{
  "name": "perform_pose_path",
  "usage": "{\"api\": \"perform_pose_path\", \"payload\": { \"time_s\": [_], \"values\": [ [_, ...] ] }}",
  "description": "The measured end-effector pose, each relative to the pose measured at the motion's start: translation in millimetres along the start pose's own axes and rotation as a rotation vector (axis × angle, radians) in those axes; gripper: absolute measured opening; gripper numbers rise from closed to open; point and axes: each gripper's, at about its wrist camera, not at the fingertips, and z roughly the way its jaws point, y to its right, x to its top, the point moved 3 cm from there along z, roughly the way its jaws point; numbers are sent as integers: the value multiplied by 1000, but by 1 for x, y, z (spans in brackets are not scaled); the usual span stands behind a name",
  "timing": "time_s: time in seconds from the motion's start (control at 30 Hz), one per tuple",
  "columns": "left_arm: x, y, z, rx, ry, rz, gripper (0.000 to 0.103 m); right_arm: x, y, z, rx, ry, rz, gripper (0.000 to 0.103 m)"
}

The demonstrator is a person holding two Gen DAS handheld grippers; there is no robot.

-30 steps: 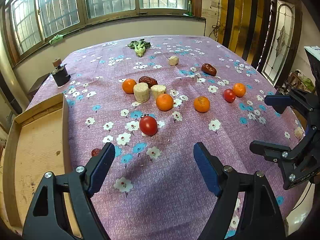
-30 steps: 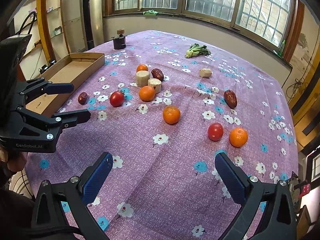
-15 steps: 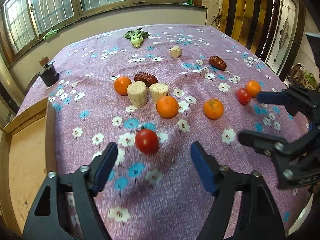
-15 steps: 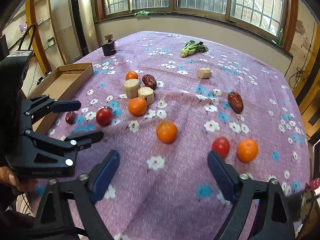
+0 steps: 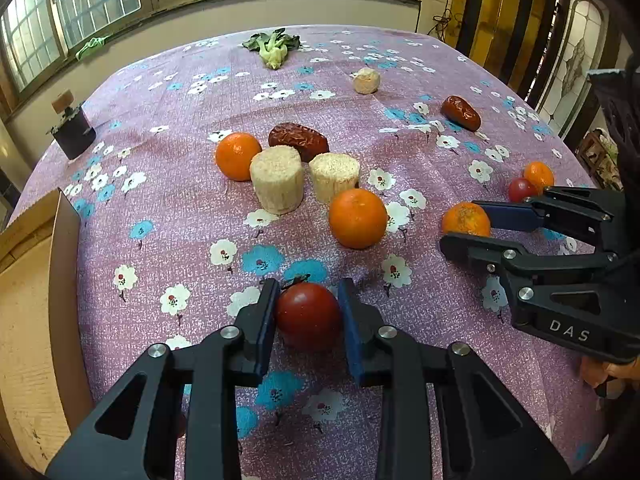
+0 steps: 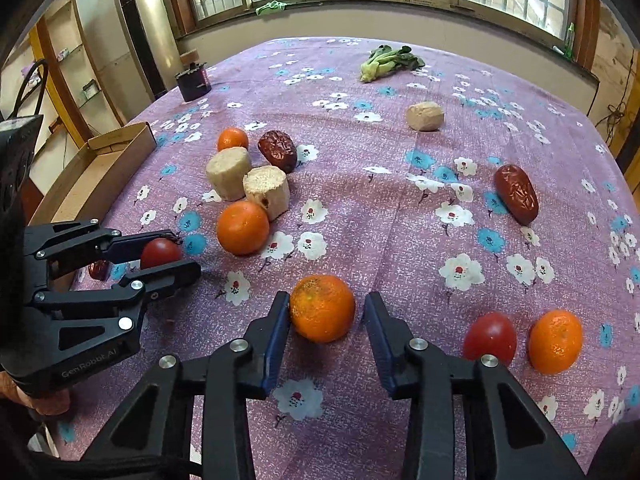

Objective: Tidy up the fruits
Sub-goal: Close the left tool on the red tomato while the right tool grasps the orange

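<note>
My left gripper (image 5: 307,312) is shut on a red tomato (image 5: 308,314) that rests on the purple floral tablecloth (image 5: 168,184). It also shows in the right wrist view (image 6: 160,252). My right gripper (image 6: 326,314) is open around an orange (image 6: 322,307); the left pad touches it and the right pad stands a little apart. That orange also shows in the left wrist view (image 5: 466,220). Another orange (image 5: 357,218) lies mid-table. A second tomato (image 6: 490,335) and an orange (image 6: 555,340) lie right of my right gripper.
Two beige cylinders (image 5: 277,179) (image 5: 335,175), an orange (image 5: 238,155) and two red dates (image 5: 298,140) (image 5: 461,112) lie further back, with a greens bunch (image 5: 272,46), a beige lump (image 5: 366,80) and a dark jar (image 5: 74,132). A cardboard box (image 5: 28,320) stands at left.
Both grippers moved forward and down. The left one closed on the tomato. The right one narrowed around the orange.
</note>
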Motion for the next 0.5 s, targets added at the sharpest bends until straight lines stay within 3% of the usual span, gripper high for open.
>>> {"api": "perform_pose_path", "payload": {
  "time_s": [0.03, 0.5],
  "values": [
    [0, 0, -1, -2, 2, 0, 27, 0, -1, 0, 1, 3, -3, 32],
    [-16, -4, -42, -9, 55, -16, 27, -16, -10, -34, 60, 50, 71, 32]
  ]
}}
